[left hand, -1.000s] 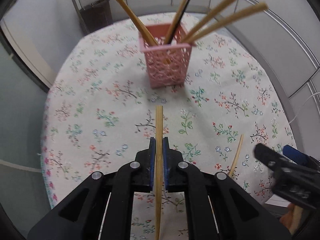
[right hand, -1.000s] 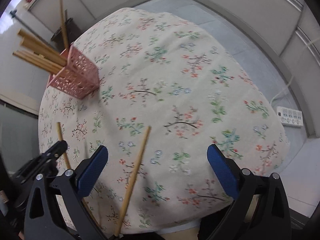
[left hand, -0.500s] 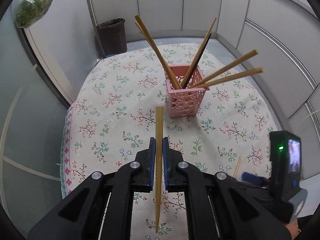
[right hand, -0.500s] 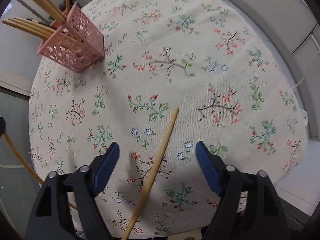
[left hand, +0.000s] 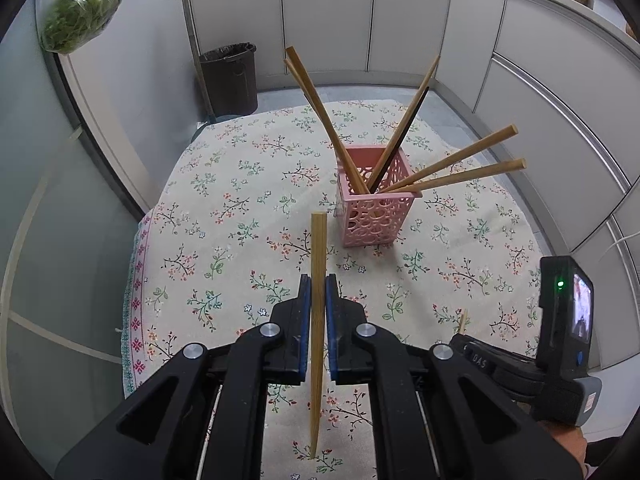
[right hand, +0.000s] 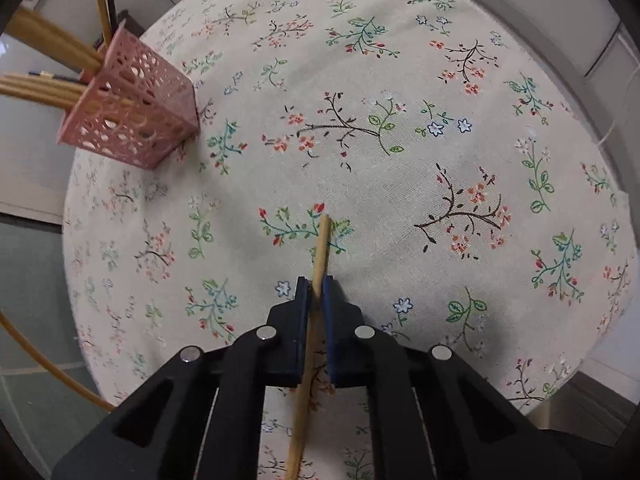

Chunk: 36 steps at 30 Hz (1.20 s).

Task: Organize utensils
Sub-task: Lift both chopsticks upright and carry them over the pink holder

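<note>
A pink perforated holder (left hand: pixel 374 210) stands on the floral tablecloth (left hand: pixel 224 216) with several chopsticks leaning out of it; it also shows at the far left of the right wrist view (right hand: pixel 132 114). My left gripper (left hand: pixel 318 284) is shut on a bamboo chopstick (left hand: pixel 318 248) and holds it well above the table, short of the holder. My right gripper (right hand: pixel 316 284) is shut on another bamboo chopstick (right hand: pixel 322 244) that lies low on the cloth near the table's front edge. The right gripper's body shows at the lower right of the left wrist view (left hand: pixel 520 368).
A dark waste bin (left hand: pixel 230 78) stands on the floor beyond the table. White cabinet fronts (left hand: pixel 540 92) run along the right. A bag of greens (left hand: pixel 78 12) hangs at the upper left. The table edge drops off close in front and to the left.
My left gripper has risen and pulled back from the holder with its chopstick. My right gripper has come down and closed on the chopstick lying on the cloth.
</note>
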Each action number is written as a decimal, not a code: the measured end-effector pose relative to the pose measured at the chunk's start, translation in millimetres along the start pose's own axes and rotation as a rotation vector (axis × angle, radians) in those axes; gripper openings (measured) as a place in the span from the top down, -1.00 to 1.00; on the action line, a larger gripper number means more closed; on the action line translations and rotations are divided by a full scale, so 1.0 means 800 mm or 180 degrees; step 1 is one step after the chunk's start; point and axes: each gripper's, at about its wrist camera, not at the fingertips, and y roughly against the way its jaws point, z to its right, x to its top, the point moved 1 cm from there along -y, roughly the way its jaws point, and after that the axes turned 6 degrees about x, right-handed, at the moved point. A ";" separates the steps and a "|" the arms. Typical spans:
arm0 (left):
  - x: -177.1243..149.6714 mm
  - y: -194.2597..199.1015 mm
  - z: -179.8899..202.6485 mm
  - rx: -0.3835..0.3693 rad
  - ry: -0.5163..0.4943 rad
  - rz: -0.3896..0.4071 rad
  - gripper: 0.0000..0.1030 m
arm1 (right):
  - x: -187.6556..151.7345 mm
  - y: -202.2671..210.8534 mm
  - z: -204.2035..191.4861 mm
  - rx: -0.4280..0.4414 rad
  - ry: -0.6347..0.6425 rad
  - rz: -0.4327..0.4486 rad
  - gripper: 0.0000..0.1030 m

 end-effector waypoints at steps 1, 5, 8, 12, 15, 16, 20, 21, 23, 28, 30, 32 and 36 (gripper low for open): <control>0.000 0.001 -0.001 -0.0007 0.0013 0.0004 0.87 | 0.001 0.008 0.001 0.0034 0.0019 0.0059 0.87; 0.004 0.009 -0.012 -0.0073 0.0117 0.0036 0.87 | 0.002 0.049 -0.003 0.0221 0.0146 0.0323 0.88; 0.007 0.018 -0.018 -0.0105 0.0164 0.0093 0.87 | 0.002 0.086 -0.004 0.0310 0.0269 0.0551 0.88; 0.010 0.033 -0.023 -0.0129 0.0219 0.0186 0.87 | 0.000 0.123 -0.004 0.0425 0.0368 0.0745 0.88; 0.011 0.042 -0.028 -0.0167 0.0281 0.0242 0.87 | -0.002 0.143 0.001 0.0501 0.0418 0.0833 0.88; 0.011 0.046 -0.030 -0.0198 0.0318 0.0257 0.87 | 0.001 0.152 0.002 0.0516 0.0439 0.0855 0.88; 0.015 0.060 -0.035 -0.0220 0.0383 0.0343 0.87 | 0.000 0.191 0.002 0.0560 0.0533 0.1068 0.88; 0.016 0.064 -0.036 -0.0232 0.0400 0.0373 0.87 | 0.000 0.197 0.001 0.0564 0.0552 0.1133 0.88; 0.021 0.072 -0.036 -0.0281 0.0443 0.0426 0.87 | 0.002 0.220 0.004 0.0579 0.0566 0.1283 0.88; 0.043 0.084 -0.028 -0.0303 0.0438 0.0510 0.87 | 0.019 0.264 0.005 0.0589 0.0564 0.1607 0.88; 0.052 0.088 -0.029 -0.0353 0.0456 0.0529 0.87 | 0.033 0.280 0.004 0.0616 0.0537 0.1708 0.88; 0.065 0.096 -0.029 -0.0390 0.0457 0.0573 0.87 | 0.045 0.293 0.003 0.0637 0.0517 0.1781 0.88; 0.094 0.115 -0.031 -0.0480 0.0472 0.0694 0.87 | 0.070 0.331 0.002 0.0712 0.0474 0.1966 0.88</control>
